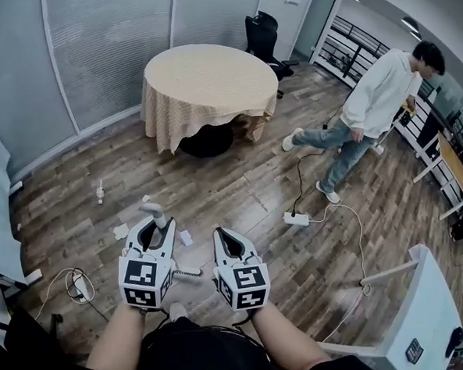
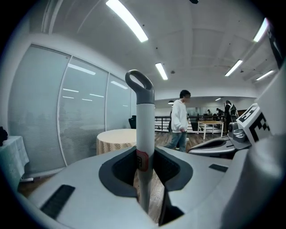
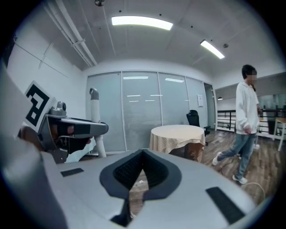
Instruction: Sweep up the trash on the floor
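Note:
My left gripper (image 1: 151,234) is shut on a grey upright handle (image 1: 157,215) that ends in a loop at the top. In the left gripper view that handle (image 2: 144,129) stands between the pads of the left gripper (image 2: 145,156). My right gripper (image 1: 223,239) hangs beside it, shut, with nothing between its jaws; its own view shows the right gripper (image 3: 143,154) closed on air. Small white scraps of trash (image 1: 121,231) lie on the wood floor ahead, another scrap (image 1: 185,238) sits between the grippers, and a small bottle-like piece (image 1: 100,193) lies farther left. The handle's lower end is hidden.
A round table (image 1: 209,76) with a beige cloth stands ahead, an office chair (image 1: 265,31) behind it. A person (image 1: 367,101) walks at the right. A power strip (image 1: 296,218) and its cable cross the floor. A coiled cable (image 1: 77,285) lies at the left, a white stand (image 1: 417,302) at the right.

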A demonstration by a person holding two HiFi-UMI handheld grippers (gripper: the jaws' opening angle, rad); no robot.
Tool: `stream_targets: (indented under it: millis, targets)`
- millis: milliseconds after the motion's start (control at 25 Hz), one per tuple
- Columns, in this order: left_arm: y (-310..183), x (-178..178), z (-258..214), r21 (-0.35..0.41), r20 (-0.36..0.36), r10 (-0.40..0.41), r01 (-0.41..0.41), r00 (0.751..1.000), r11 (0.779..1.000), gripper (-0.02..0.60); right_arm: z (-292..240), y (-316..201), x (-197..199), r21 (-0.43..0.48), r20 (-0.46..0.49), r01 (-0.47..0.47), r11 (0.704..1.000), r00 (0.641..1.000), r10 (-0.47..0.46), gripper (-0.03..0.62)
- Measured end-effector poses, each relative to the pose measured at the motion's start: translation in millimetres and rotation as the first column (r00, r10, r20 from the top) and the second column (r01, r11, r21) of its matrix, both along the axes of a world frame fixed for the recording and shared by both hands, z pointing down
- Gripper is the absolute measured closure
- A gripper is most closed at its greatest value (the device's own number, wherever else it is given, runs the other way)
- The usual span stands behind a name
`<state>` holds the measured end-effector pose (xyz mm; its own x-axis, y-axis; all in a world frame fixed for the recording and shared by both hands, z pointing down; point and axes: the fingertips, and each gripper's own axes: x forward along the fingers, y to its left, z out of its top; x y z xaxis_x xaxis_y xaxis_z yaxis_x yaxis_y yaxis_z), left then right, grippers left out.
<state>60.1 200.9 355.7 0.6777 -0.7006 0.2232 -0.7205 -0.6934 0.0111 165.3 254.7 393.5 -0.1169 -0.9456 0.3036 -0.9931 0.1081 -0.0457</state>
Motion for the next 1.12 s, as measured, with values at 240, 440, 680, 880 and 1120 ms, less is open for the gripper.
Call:
stream_targets:
  millis: [240,440,680,880,1120]
  targets:
    - [-60,0,2,0.010,-0.003,0.072,-0.072,0.997,0.997,0.485,6,-45,0,-0.027,-0.011,-0.068,0.997,0.998,0.067,0.582]
    - [-93,13,1,0.025,-0.014,0.148,-0.147,0.989,0.989,0.485,9,-58,15,-0.041,-0.001,-0.163,0.986,0.987,0.163,0.580]
    - [-111,33,4,0.037,-0.011,0.238,-0.237,0.971,0.971,0.485,17,-65,29,-0.074,0.009,-0.215,0.974,0.976,0.216,0.580]
    - [-115,72,13,0.043,0.003,0.371,-0.370,0.929,0.928,0.485,25,-77,54,-0.083,0.022,-0.232,0.969,0.972,0.235,0.580]
    - [-117,138,30,0.014,0.031,0.514,-0.515,0.857,0.857,0.485,47,-96,98,-0.104,0.057,-0.226,0.969,0.971,0.233,0.580]
